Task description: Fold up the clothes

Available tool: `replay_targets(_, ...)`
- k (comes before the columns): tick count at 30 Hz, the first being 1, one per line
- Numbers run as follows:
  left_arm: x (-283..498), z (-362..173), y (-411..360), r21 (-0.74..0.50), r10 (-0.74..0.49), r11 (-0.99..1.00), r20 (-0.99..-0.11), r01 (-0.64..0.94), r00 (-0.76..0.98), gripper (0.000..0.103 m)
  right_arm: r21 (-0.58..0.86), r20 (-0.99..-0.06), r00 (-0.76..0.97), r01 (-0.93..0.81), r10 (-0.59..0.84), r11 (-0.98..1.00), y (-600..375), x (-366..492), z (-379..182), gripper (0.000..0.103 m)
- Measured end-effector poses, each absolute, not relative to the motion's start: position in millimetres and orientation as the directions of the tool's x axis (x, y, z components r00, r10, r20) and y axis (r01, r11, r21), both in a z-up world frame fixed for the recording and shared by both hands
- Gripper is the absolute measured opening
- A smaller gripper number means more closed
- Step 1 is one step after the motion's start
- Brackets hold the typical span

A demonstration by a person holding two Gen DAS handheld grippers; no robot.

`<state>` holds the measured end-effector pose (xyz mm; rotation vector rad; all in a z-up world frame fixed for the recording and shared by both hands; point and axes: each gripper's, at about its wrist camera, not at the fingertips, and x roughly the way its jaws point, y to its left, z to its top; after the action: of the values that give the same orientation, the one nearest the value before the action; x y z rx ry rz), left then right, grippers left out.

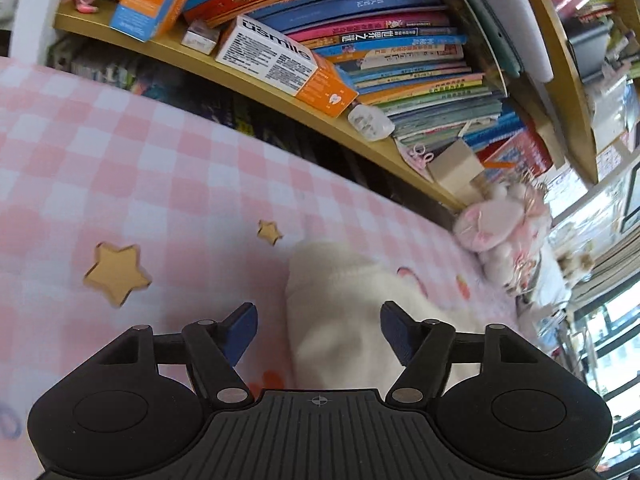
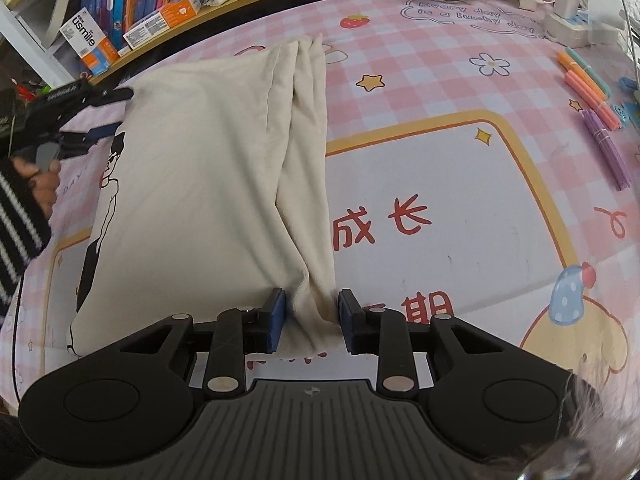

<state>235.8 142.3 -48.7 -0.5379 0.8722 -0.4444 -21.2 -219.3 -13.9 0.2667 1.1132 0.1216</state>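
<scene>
Nearest, a bunched edge of the cream garment (image 2: 208, 184) is pinched by the right gripper (image 2: 312, 316). The garment is spread on the pink checked cloth (image 2: 400, 92); bare cloth lies rightward. At its far left corner, the left gripper (image 2: 108, 114) is held spread, gripping nothing.

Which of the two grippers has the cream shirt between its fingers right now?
The right gripper: a bunched edge of the cream shirt sits between its fingers. The left gripper is open at the shirt's far corner, gripping nothing.

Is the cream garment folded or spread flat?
Folded: the cream cotton garment lies as a narrow rectangle, with layered edges bunched along its right side on the pink checked cloth.
</scene>
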Motion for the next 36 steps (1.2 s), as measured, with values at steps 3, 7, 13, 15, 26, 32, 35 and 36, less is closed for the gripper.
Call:
replay_targets(3,247.7,-49.9,140.4,-0.629,-0.587,0.764,-0.582,0.147,0.562,0.067,0.268,-0.872,0.435,0.045,0.223,0.962,-218.2,-20.5,-13.7,0.027)
replay_targets(7,253.0,-50.6,136.5,-0.634,-0.579,0.762,-0.573,0.135,0.58,0.029,0.269,-0.873,0.436,0.059,0.218,0.961,-218.4,-20.8,-14.3,0.028)
replay_targets(13,209.4,-12.5,100.8,-0.335,-0.515,0.855,-0.459,0.396,0.724,0.014,0.273,-0.875,0.43,0.063,0.221,0.96,-220.9,-20.2,-14.0,0.028)
replay_targets(15,227.2,-27.5,97.8,-0.312,-0.45,0.892,-0.559,0.327,0.696,0.017,0.274,-0.875,0.431,0.067,0.22,0.959,-221.6,-21.1,-13.9,0.028)
replay_targets(26,219.6,-32.4,133.2,-0.358,-0.377,0.916,-0.614,0.181,0.693,0.075,0.267,-0.87,0.446,0.071,0.209,0.961,-219.9,-24.5,-13.4,0.028)
replay_targets(32,147.9,-24.9,146.0,-0.373,-0.414,0.905,-0.652,0.206,0.636,0.076,0.266,-0.865,0.451,0.046,0.218,0.963,-221.7,-25.2,-12.7,0.029)
replay_targets(35,107.5,-20.8,144.5,-0.378,-0.411,0.905,-0.66,0.195,0.629,0.08,0.27,-0.86,0.456,0.028,0.228,0.962,-223.6,-25.8,-12.8,0.029)
replay_targets(36,96.0,-19.4,141.9,-0.374,-0.404,0.908,-0.664,0.189,0.629,0.08,0.271,-0.858,0.46,0.025,0.229,0.962,-223.9,-26.5,-12.8,0.029)
